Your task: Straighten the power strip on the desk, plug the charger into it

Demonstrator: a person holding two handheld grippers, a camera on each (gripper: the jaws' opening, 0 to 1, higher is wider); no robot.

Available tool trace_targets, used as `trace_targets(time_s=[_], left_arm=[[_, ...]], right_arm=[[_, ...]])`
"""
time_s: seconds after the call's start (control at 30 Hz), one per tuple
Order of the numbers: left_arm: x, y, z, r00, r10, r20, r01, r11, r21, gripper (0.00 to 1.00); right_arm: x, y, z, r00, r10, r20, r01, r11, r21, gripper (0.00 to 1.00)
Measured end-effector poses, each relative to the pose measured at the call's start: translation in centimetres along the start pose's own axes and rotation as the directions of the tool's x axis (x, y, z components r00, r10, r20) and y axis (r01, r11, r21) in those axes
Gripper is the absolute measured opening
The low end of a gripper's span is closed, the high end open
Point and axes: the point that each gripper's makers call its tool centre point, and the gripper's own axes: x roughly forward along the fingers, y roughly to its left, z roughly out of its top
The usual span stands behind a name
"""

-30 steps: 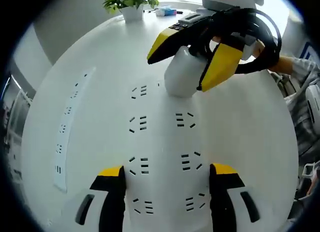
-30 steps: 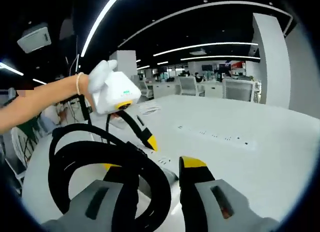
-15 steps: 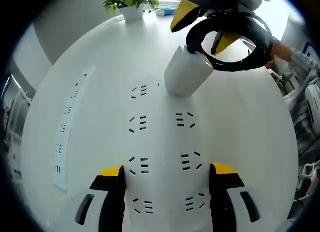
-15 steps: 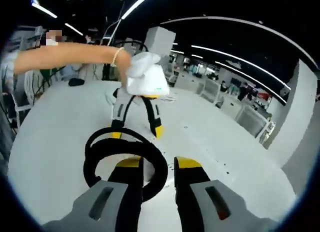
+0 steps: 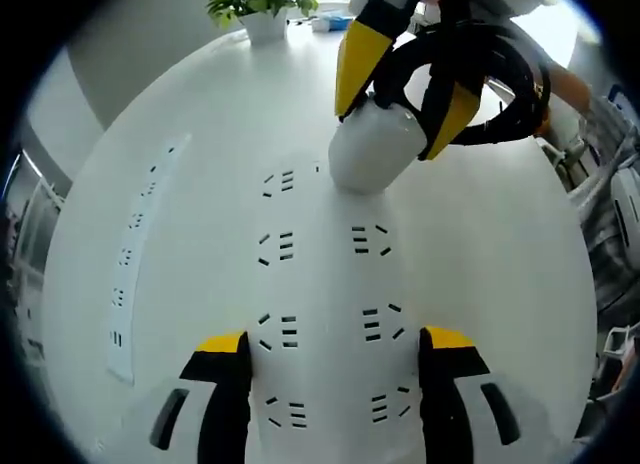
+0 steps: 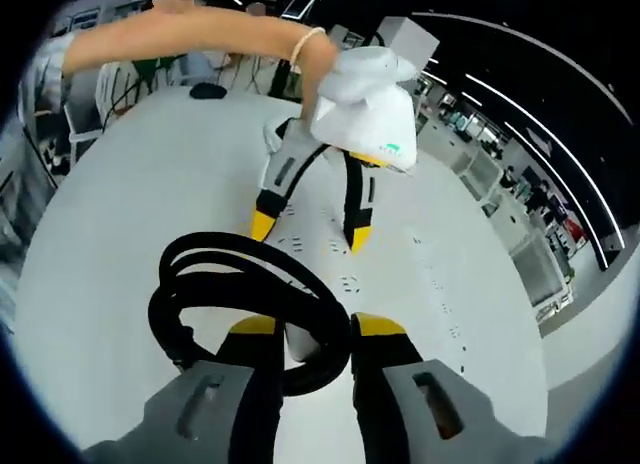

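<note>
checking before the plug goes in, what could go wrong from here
1. The black cable loop hangs around the right gripper and could snag or tug the white charger crooked over the sockets.
2. The left gripper straddles the power strip with jaws apart, so pushing down may slide the strip.

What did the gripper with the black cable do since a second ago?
The right gripper lifted off the white charger half a second ago, then came back down; its yellow jaw tips now straddle the charger's top, the coiled black cable riding along. The left gripper stayed put, jaws apart over the power strip. The charger stayed standing at the strip's far end.
</note>
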Motion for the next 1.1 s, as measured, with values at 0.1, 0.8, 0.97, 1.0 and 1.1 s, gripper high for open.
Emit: trace_targets(time_s=[0.1,0.8,0.97,1.0,1.1], left_arm=[[0.0,0.0,0.1,1.0,0.0,0.004,0.0,1.0,0.0,0.68],[0.2,-0.3,0.3,0.993,0.004,-0.12,-0.001,1.0,0.027,0.67],[0.2,-0.4,0.3,0.988,0.006,-0.151,0.0,0.999,0.037,0.67],[0.2,-0.4,0.3,0.988,0.006,-0.154,0.001,0.999,0.039,0.67],[0.2,-0.4,0.2,0.99,0.004,-0.139,0.002,0.999,0.043,0.67]], right_arm=[[0.0,0.1,0.0,1.0,0.002,-0.014,-0.002,1.0,-0.01,0.22],[0.6,0.3,-0.5,0.992,0.023,-0.123,-0.034,0.995,-0.089,0.2],[1.0,0.1,-0.6,0.977,0.078,-0.199,-0.087,0.995,-0.038,0.2],[1.0,0.1,-0.7,0.975,0.093,-0.202,-0.099,0.995,-0.021,0.2],[1.1,0.1,-0.8,0.981,0.147,-0.127,-0.142,0.989,0.052,0.2]])
